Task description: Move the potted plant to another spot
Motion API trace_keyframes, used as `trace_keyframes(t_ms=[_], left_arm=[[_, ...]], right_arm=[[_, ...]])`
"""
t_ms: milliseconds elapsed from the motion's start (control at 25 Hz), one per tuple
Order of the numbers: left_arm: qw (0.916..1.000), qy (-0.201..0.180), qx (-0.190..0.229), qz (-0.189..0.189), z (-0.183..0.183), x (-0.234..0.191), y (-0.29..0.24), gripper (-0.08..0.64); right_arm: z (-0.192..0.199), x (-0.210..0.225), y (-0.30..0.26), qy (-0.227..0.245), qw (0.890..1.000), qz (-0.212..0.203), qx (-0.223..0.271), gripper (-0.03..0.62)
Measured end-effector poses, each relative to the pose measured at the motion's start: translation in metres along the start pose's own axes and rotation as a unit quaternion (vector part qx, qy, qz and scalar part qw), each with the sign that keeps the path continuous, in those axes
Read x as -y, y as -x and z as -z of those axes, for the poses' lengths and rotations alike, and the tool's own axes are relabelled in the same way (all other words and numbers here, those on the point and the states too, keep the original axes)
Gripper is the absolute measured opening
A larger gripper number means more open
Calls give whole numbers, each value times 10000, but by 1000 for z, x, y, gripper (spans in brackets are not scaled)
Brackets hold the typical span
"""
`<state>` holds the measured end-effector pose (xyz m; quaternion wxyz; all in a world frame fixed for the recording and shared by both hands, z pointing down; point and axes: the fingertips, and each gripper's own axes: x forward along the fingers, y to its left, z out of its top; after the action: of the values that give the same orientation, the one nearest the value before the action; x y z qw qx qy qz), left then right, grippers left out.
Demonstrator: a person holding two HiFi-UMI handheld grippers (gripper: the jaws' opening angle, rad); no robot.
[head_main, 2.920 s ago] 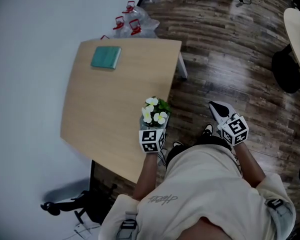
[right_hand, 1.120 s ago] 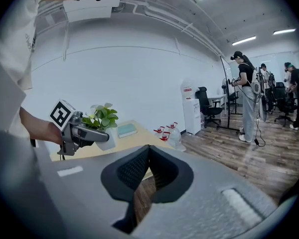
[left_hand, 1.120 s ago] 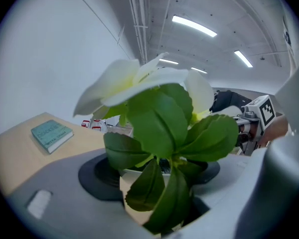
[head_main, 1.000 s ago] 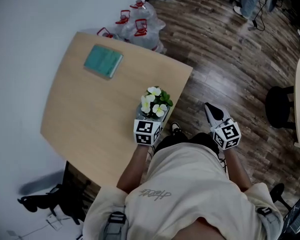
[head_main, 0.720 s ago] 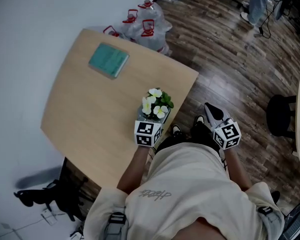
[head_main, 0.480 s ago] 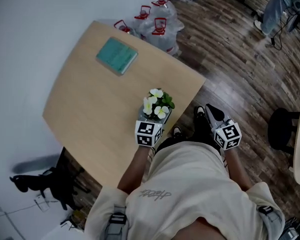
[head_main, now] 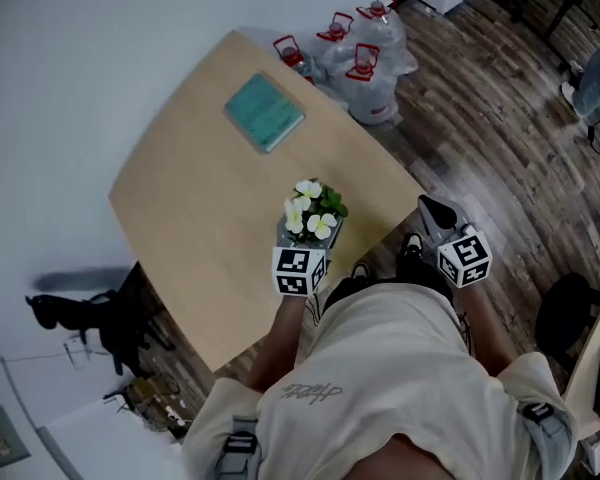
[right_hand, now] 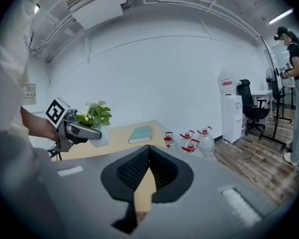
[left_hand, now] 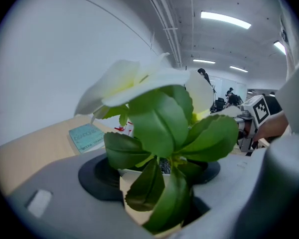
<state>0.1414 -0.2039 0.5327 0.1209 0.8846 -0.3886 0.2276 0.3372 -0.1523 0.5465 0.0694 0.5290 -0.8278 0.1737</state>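
Here, potted plant (head_main: 313, 211) (white pot), clamped between left gripper (head_main: 306, 240) jaws

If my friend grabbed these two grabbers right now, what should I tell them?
Left gripper: shut on the potted plant, clamping its white pot.
Right gripper: shut and empty, out past the table's edge over the floor.
Where things are: the plant is above the near edge of the wooden table and looks lifted off it. A teal book lies at the far end.
Done: the plant is gripped.
Left to do: carry it to a bare spot on the table, set it down upright, and open the left jaws.
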Motion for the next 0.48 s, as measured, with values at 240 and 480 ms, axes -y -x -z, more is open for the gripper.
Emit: trace_keyframes(t_ms=[240, 480], left_arm=[[9963, 325, 59, -793, -6, -12, 8, 365], [9886, 711, -34, -1328, 4, -10, 18, 365]], right_arm=[[-3, 9, -19, 129, 9978, -631, -150, 3], [0, 16, -31, 192, 9929, -1138, -306, 3]])
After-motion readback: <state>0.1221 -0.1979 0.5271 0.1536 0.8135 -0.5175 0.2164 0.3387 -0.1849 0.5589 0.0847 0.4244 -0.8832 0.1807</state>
